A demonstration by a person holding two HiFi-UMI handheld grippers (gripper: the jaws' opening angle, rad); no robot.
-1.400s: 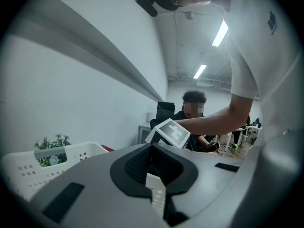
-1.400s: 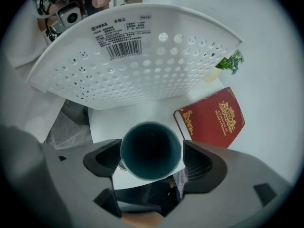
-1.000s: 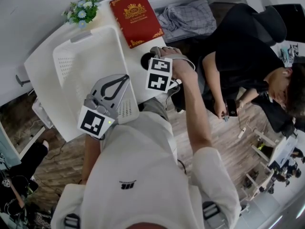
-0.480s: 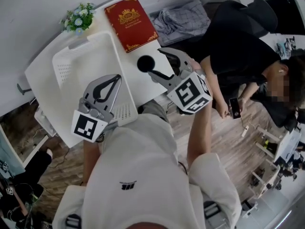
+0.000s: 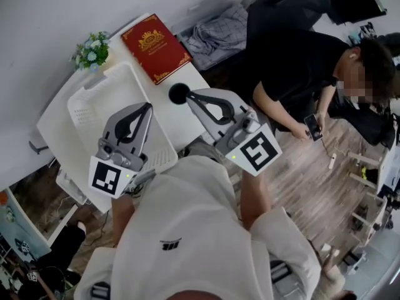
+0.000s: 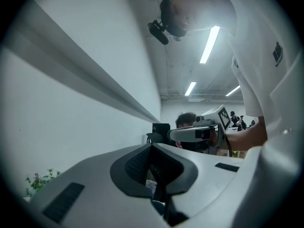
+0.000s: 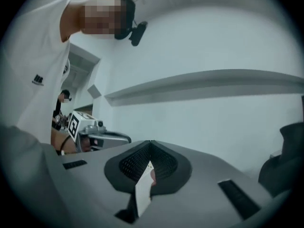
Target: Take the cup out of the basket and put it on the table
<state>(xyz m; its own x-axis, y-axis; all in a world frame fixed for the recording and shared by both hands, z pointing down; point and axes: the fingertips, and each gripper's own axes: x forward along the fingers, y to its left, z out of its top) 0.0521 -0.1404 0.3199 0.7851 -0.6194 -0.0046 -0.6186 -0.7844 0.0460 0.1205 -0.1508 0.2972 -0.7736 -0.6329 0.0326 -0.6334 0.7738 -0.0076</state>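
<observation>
The black cup [image 5: 179, 93] stands on the white table [image 5: 187, 120], just right of the white basket [image 5: 94, 86] and below the red book. My right gripper [image 5: 190, 93] is raised and level, its tips over the cup's right side in the head view. Its jaws have just closed and nothing is between them; in the right gripper view the right gripper [image 7: 150, 144] shows both pads pressed together. My left gripper [image 5: 147, 107] hovers over the basket's near right part, jaws together and empty. The left gripper [image 6: 152, 146] also looks shut in its own view.
A red book [image 5: 153, 47] lies at the table's far edge, with a small pot of flowers [image 5: 90, 50] at the corner beside the basket. A seated person [image 5: 294, 61] in black is close to the table's right side. A checked cloth [image 5: 215, 30] lies behind the book.
The right gripper let go of the cup, rose, swung from pointing down to level, and closed its jaws. The cup stays on the table. The left gripper lifted slightly.
</observation>
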